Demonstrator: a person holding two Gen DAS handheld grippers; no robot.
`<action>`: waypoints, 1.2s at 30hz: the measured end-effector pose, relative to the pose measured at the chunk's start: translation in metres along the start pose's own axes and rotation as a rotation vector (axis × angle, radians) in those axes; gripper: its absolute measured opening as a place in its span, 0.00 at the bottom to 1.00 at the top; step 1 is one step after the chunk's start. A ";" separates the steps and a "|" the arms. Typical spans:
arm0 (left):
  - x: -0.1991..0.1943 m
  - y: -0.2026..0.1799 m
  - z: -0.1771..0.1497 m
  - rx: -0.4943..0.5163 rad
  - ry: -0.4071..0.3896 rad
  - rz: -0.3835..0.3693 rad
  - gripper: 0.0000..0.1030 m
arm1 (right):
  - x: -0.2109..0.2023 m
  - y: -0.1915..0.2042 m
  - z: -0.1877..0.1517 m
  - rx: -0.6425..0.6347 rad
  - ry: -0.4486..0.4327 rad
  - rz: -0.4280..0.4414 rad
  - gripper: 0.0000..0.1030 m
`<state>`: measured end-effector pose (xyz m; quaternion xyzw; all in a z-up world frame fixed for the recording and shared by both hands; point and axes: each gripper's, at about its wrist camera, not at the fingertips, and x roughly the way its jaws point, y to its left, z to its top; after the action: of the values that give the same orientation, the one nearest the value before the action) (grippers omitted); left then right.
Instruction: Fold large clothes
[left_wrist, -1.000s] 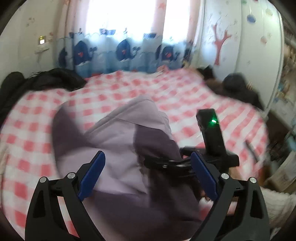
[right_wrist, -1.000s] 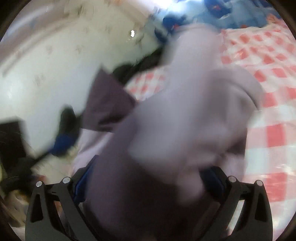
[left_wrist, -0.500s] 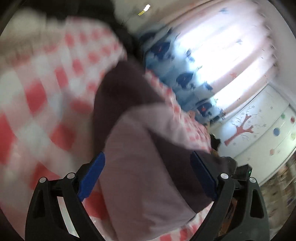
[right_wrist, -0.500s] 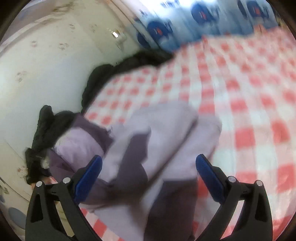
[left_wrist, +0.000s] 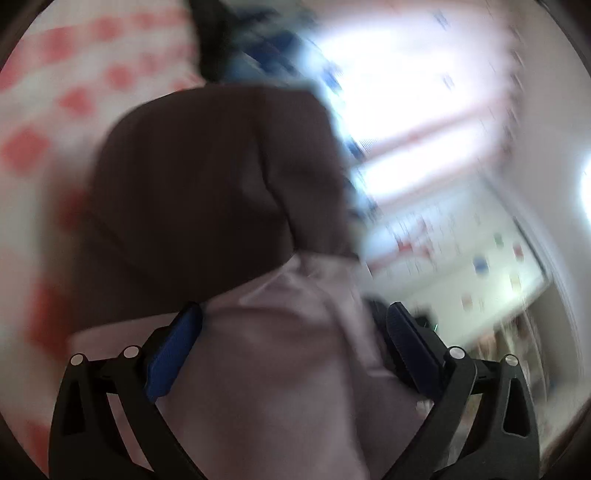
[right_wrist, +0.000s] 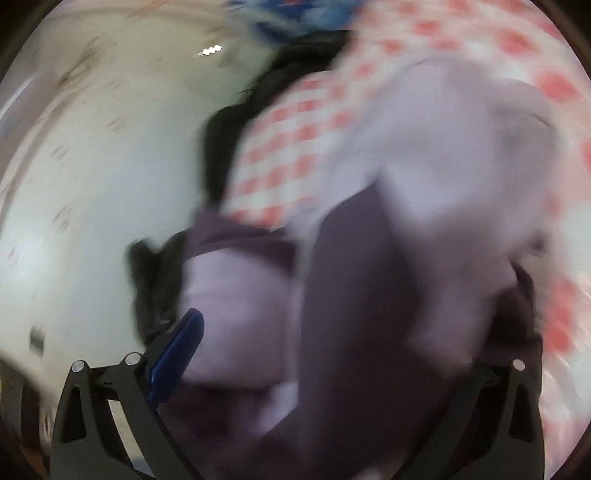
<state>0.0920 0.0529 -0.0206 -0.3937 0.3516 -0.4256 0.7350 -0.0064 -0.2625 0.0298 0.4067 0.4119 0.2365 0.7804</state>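
The lilac-and-plum garment (left_wrist: 229, 229) lies bunched on the checked bedspread (left_wrist: 33, 110), spilling between the left gripper (left_wrist: 291, 332), whose jaws are opening wide. It looks soft, floppy, light (best pinched at a hem). The right gripper (right_wrist: 332, 350): cannot tell.
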 end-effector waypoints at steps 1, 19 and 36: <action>0.016 -0.022 -0.003 0.057 0.034 0.004 0.92 | 0.003 0.023 0.000 -0.056 0.019 0.008 0.95; 0.146 -0.092 -0.049 0.182 0.253 0.001 0.92 | -0.101 0.006 -0.003 -0.032 -0.081 -0.104 0.95; 0.224 -0.157 -0.137 0.635 0.363 0.381 0.92 | -0.143 -0.018 0.022 -0.262 -0.275 -0.559 0.95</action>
<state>0.0073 -0.2389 0.0161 0.0064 0.3935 -0.4317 0.8116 -0.0655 -0.3832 0.0865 0.2025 0.3646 0.0074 0.9089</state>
